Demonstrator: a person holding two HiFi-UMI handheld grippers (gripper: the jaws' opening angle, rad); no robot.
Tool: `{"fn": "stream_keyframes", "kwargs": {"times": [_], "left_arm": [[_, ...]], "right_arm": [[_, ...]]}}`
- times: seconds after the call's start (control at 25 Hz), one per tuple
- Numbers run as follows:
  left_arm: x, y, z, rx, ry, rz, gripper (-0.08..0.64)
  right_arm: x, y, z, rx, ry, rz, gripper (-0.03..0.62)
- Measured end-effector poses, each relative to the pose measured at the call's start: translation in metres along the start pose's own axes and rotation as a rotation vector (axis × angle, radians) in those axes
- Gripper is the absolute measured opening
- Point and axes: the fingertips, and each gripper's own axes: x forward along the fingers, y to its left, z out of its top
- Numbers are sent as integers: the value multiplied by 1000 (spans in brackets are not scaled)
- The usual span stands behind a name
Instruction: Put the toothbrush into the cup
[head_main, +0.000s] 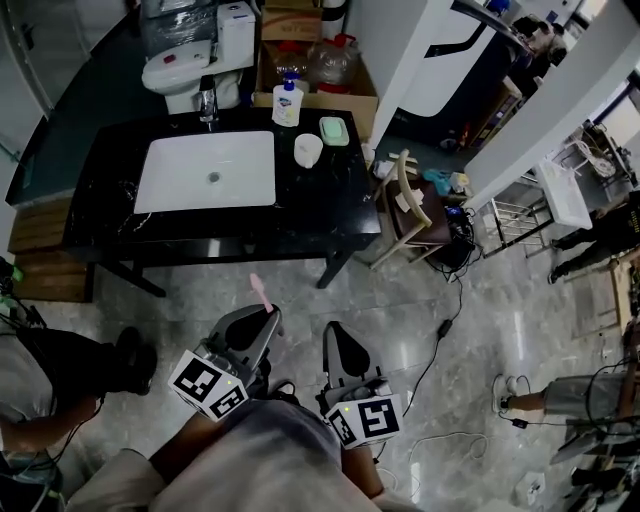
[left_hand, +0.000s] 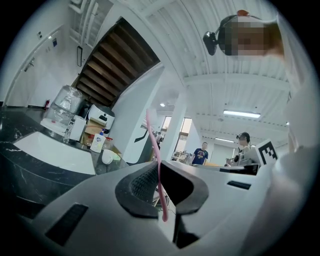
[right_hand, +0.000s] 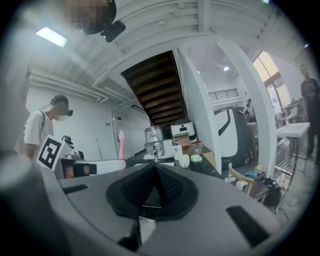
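— Pink toothbrush (head_main: 260, 292): count and axis?
— One, clamped in the jaws of the left gripper (head_main: 264, 320). Its long axis runs forward, with the free end toward the black surface (head_main: 330, 210). One white cup (head_main: 308, 150) stands upright there, just right of the single sink (head_main: 207, 170).
— Second gripper? Room?
— The right gripper (head_main: 336, 345) has its jaws pressed together on nothing. Open floor (head_main: 400, 300) separates both grippers from the surface's near edge, and the cup is well apart from the toothbrush.
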Motion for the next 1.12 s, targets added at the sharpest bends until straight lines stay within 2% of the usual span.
{"fn": "stream_keyframes", "kwargs": {"times": [0.44,1.12], "left_arm": [[32,59,36,-9,-33,-46,23],[46,123,58,-16,-19,-110,23]], "right_arm": [[73,3,19,-35,-5,-20,6],[145,19,26,-52,1,-48,6]]}}
